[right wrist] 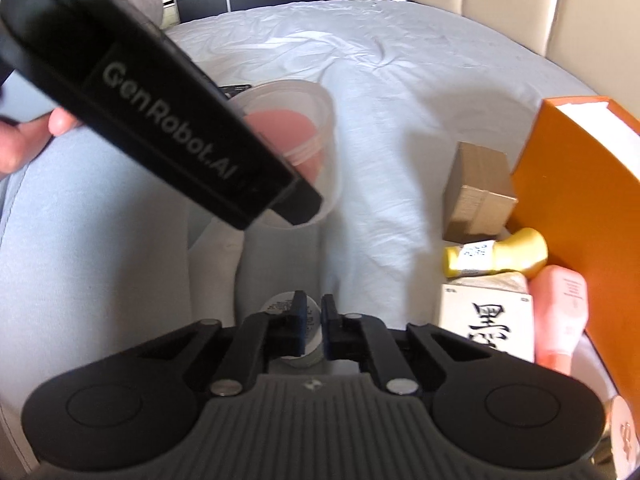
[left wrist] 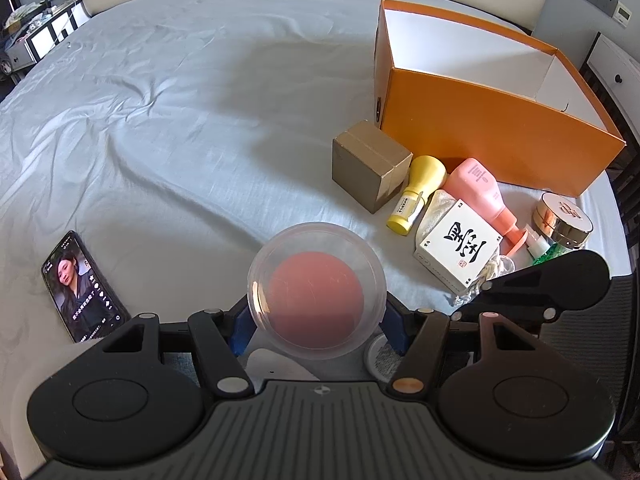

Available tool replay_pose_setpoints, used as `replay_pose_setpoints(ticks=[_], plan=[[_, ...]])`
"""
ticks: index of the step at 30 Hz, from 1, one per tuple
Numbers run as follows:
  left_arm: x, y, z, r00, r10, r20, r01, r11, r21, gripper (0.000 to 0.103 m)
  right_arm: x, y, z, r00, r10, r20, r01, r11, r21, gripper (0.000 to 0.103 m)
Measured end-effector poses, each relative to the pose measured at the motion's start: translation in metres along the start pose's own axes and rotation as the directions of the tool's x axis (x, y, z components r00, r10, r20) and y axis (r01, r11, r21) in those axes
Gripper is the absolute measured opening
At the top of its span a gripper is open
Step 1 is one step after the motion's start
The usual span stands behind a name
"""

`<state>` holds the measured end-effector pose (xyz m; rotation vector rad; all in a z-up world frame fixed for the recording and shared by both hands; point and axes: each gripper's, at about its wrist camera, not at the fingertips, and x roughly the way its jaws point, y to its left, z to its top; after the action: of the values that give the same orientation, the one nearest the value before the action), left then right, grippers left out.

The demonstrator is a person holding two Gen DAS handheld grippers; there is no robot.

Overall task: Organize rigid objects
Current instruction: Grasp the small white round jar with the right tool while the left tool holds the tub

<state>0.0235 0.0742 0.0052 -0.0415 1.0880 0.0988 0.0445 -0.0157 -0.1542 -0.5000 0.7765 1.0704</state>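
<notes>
left gripper [left wrist: 317,320]: clamped on clear jar [left wrist: 316,290], above bed [left wrist: 180,120] | right gripper [right wrist: 314,320]: nearly closed, empty, over small tin [right wrist: 280,304] | orange box [left wrist: 492,132]: beside bottles [left wrist: 416,196]

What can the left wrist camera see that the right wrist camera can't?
Only the left view shows the phone on the sheet and the gold compact. Only the right view shows the person's hand and the left hand-held gripper's body from outside. Both show the clear jar, orange box, brown box and yellow bottle.
</notes>
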Motion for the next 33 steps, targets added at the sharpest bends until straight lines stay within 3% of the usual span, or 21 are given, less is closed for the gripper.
replay_pose_setpoints(ticks=[4,8,14,16,24,26,33], plan=[[-0.002,0.000,0.000,1.000,-0.003,0.005,0.003,1.000,0.001,0.073,-0.003,-0.001,-0.004,1.000,0.003,0.009,-0.003,1.000,-0.004,0.007],[-0.005,0.000,-0.002,1.000,-0.009,0.014,0.009,1.000,0.010,0.073,-0.011,-0.011,-0.007,0.999,0.035,0.014,-0.035,0.999,0.028,0.030],[-0.006,0.000,-0.003,1.000,-0.013,0.017,0.013,1.000,0.011,0.073,-0.009,0.002,-0.008,0.998,0.056,-0.006,-0.056,0.997,-0.060,0.052],[-0.006,0.001,-0.004,1.000,-0.016,0.019,0.016,1.000,0.010,0.073,0.000,0.005,-0.008,0.999,0.038,-0.034,-0.041,0.996,-0.074,0.051],[-0.002,0.000,-0.002,1.000,-0.010,0.015,0.010,1.000,0.010,0.073,0.016,0.001,-0.006,0.994,0.094,-0.058,-0.096,0.995,-0.026,0.046],[-0.001,-0.001,-0.001,1.000,-0.010,0.012,0.009,1.000,0.012,0.073,0.026,0.007,-0.007,0.994,0.054,-0.097,-0.060,0.996,-0.059,0.045],[0.000,-0.001,-0.001,1.000,-0.002,0.008,0.002,1.000,0.011,0.073,0.023,0.011,-0.008,0.997,0.021,-0.068,-0.026,0.997,-0.068,0.041]])
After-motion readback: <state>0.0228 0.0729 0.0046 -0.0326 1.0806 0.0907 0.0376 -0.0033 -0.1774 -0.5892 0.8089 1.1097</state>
